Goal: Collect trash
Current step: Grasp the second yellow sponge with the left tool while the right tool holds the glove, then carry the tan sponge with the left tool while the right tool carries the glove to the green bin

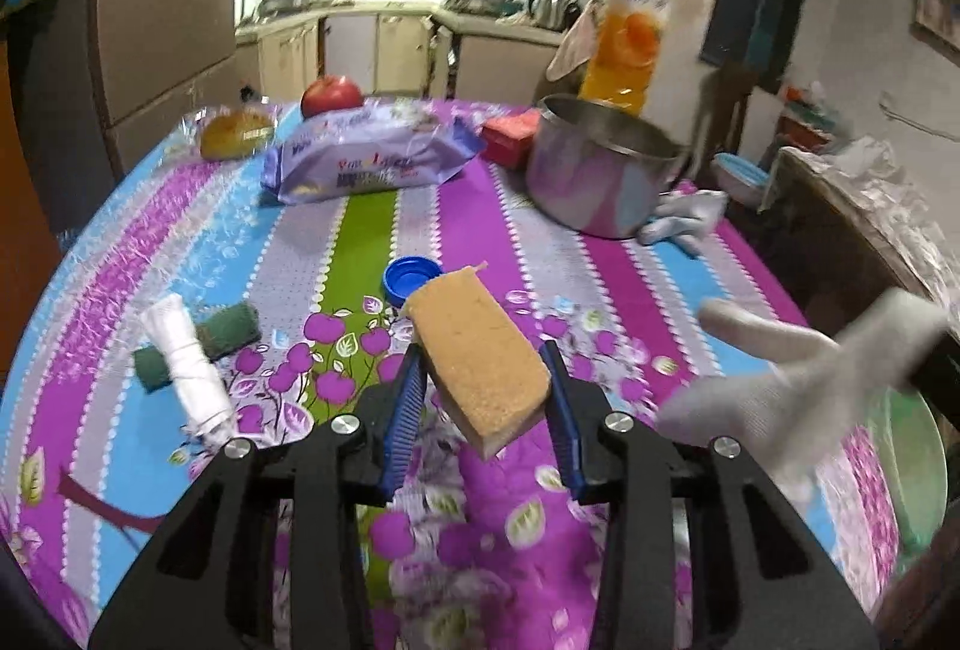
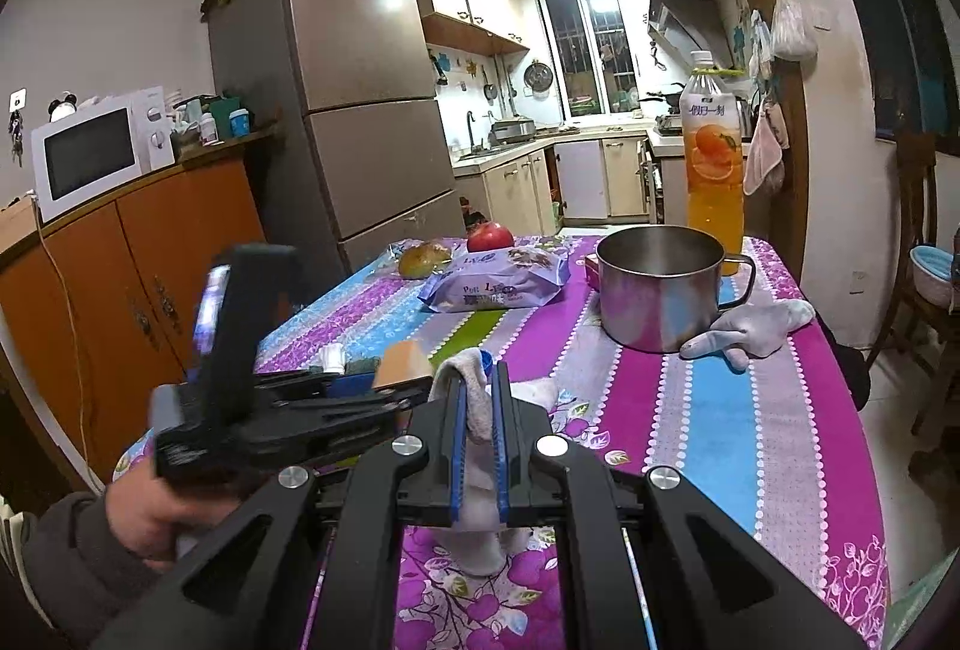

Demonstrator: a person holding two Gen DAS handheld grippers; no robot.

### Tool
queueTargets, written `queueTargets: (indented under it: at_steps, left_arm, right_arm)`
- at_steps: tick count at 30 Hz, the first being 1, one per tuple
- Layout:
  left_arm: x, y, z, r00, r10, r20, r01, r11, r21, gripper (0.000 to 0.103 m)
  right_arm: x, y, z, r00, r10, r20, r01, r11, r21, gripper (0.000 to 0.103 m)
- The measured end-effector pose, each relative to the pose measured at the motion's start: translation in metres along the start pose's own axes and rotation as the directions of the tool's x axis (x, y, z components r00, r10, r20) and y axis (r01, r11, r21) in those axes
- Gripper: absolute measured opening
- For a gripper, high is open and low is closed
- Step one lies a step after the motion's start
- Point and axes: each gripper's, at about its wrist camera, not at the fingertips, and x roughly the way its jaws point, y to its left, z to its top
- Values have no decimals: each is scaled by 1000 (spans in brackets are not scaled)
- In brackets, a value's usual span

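I'm at the pick-up step: my left claw [image 1: 483, 398] grips the tan sponge [image 1: 480, 350], lifted off the tablecloth [image 1: 630, 290] just in front of the blue bottle cap [image 1: 408, 278]. My right claw [image 2: 478, 446] pinches a grey glove [image 2: 474, 410]. Next, I judge, both need carrying to a bin. The sponge looks porous and block-shaped.

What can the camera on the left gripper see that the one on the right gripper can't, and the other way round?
Only the left wrist view shows the tan sponge's broad top face between the left gripper's blue pads, with the blue bottle cap fully visible.

Only the right wrist view shows the white microwave, the tall refrigerator, and the right gripper shut on a grey-white glove.

Both show the steel pot, orange juice bottle, red apple and purple snack packet.
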Motion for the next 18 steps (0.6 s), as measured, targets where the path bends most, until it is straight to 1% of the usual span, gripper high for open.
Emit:
queueTargets:
  at_steps: [8, 11, 18]
  left_arm:
    - [-43, -22, 0, 996, -47, 74, 43, 997, 60, 37]
    - [-52, -34, 1, 993, -75, 89, 67, 994, 85, 37]
    - [-63, -66, 2, 985, -139, 98, 126, 983, 130, 37]
  right_arm:
    - [-32, 1, -1, 999, -49, 24, 49, 999, 1, 8]
    - [-49, -5, -2, 996, -86, 35, 86, 996, 18, 8]
    - [-96, -25, -2, 983, -168, 71, 164, 985, 49, 8]
